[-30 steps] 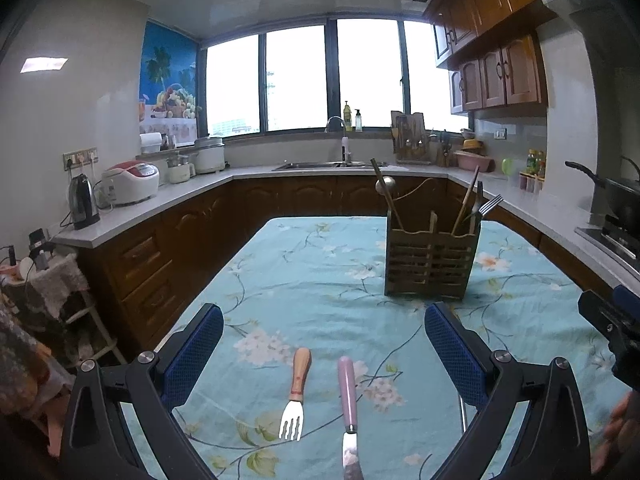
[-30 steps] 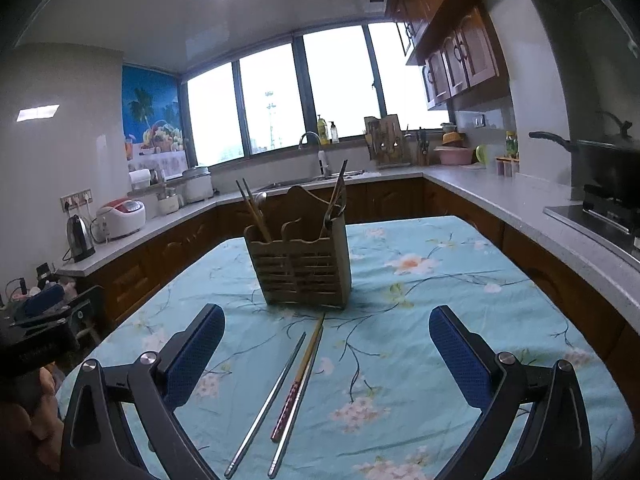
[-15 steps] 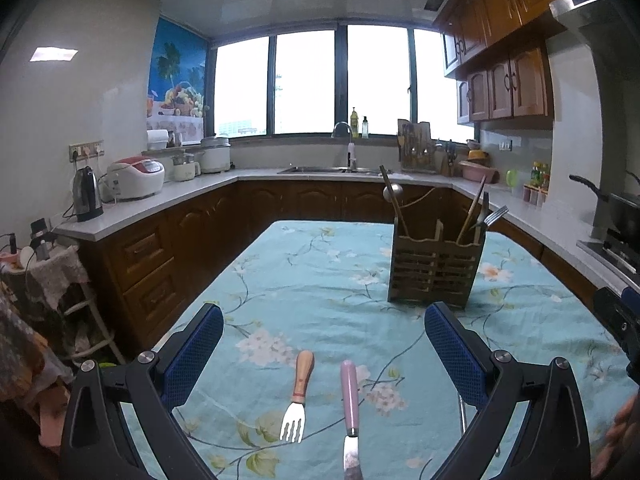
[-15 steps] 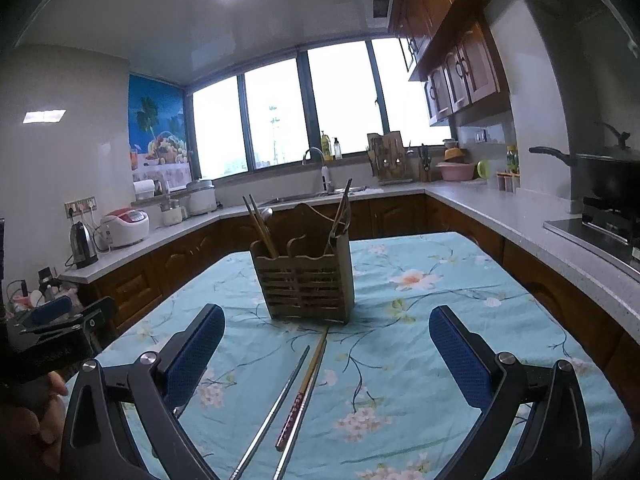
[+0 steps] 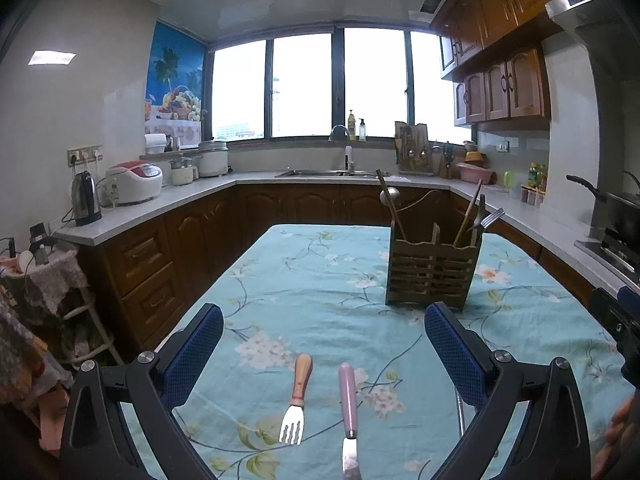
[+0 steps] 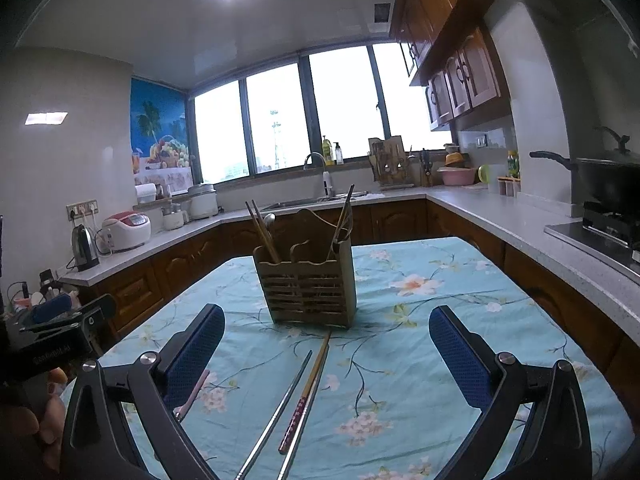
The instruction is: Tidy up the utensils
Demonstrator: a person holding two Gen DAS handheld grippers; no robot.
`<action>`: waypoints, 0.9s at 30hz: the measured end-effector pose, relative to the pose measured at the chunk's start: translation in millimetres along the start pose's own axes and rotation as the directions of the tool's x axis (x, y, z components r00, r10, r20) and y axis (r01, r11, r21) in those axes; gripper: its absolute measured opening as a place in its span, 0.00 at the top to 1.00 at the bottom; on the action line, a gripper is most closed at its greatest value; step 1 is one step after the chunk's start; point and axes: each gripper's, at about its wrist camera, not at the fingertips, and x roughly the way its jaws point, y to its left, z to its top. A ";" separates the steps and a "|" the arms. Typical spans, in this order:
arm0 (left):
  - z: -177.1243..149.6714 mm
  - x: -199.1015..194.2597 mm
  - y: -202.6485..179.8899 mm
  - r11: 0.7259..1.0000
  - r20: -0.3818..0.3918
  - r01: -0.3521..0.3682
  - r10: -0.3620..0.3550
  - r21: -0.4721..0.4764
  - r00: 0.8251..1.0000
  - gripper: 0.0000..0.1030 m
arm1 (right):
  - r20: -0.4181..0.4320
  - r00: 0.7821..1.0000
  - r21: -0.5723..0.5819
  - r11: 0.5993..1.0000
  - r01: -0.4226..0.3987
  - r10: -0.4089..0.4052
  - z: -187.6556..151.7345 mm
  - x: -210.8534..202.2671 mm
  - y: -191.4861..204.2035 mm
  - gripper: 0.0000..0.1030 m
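Slatted brown wooden utensil holder (image 6: pixel 308 286) looked matt; floral turquoise cloth table cover (image 5: pixel 320 292) soft; wood-handled metal fork (image 5: pixel 296 400) shiny

This is a home kitchen. Dark wooden cabinets (image 5: pixel 504 88) hang above a pale U-shaped counter (image 5: pixel 192 194) with a sink and tap (image 5: pixel 344 152) under a wide window (image 5: pixel 304 88), a rice cooker (image 5: pixel 134 182) and kettle (image 5: pixel 85 198) plugged in on one side and a black wok (image 6: pixel 600 176) on a stove (image 6: pixel 608 224) opposite. A flowered blue cloth (image 5: pixel 320 280) covers the middle table.
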 end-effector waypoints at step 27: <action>0.6 0.9 -4.2 1.000 -0.011 0.002 -0.001 0.013 1.000 0.01 | -0.034 0.999 0.000 1.000 -0.006 0.006 -5.5 11.2 -1.3 0.00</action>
